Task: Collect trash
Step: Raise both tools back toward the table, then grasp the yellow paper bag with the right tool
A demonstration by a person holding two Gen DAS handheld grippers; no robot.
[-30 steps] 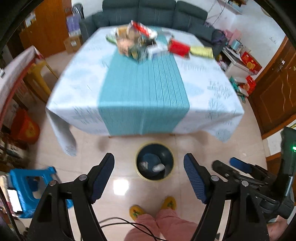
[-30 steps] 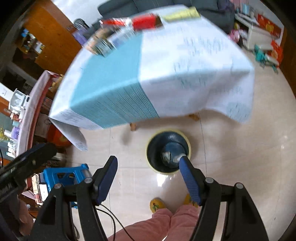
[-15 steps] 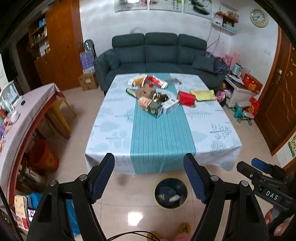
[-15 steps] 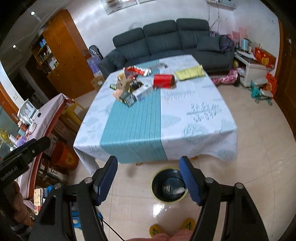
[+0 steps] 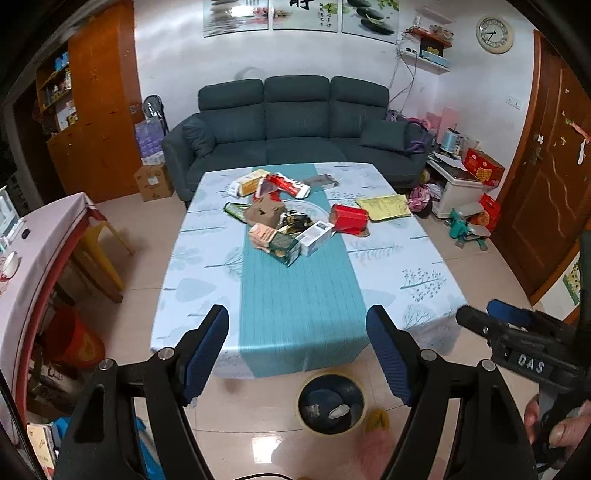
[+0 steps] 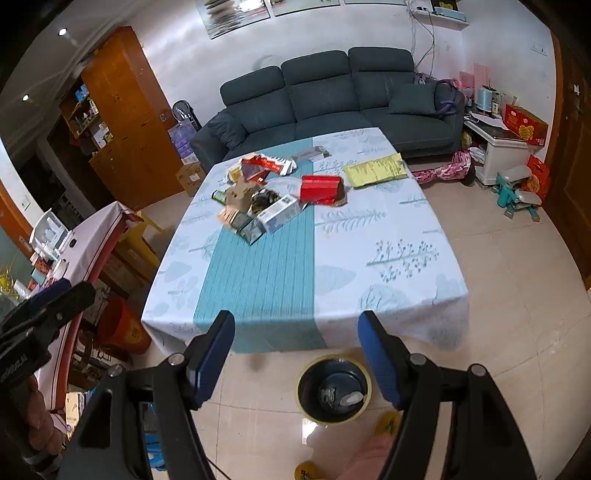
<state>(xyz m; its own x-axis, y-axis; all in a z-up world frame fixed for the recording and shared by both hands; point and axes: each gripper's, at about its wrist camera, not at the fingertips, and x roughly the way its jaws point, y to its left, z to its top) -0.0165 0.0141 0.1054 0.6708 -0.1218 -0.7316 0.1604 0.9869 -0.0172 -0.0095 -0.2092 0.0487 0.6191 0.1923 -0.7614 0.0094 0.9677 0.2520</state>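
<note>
From my left wrist camera I see a living room: a dark sofa [image 5: 291, 122] against the white wall, a round clock [image 5: 494, 35] high on the right, and a wooden cabinet [image 5: 99, 107] on the left. In front of the sofa stands a table [image 5: 402, 258] under a pale leaf-print cloth with a teal striped runner down its middle. The trash [image 5: 284, 225] lies heaped on the far half of the runner: crumpled cartons, a brown cardboard piece and a white box. A red box [image 5: 349, 219] sits just to the right of the heap, with a yellow sheet [image 5: 384, 206] beyond it. My left gripper [image 5: 297, 354] hangs over the near edge of the table, its blue pads spread wide with nothing between them. On the tiled floor, between my fingers and below the table edge, stands a yellow-rimmed waste bin [image 5: 330, 404] with a few bits already inside. My right gripper [image 5: 517, 343] shows at the right edge, side-on.

From my right wrist camera the same table [image 6: 406, 240] sits slightly to the left, the trash [image 6: 258, 206] and red box [image 6: 320, 189] on its far half. My right gripper [image 6: 295, 358] is held well short of the heap, fingers wide apart and empty. The waste bin [image 6: 334, 393] is on the floor between them, close to the right finger. My left gripper [image 6: 40, 317] shows dark at the left edge.
</note>
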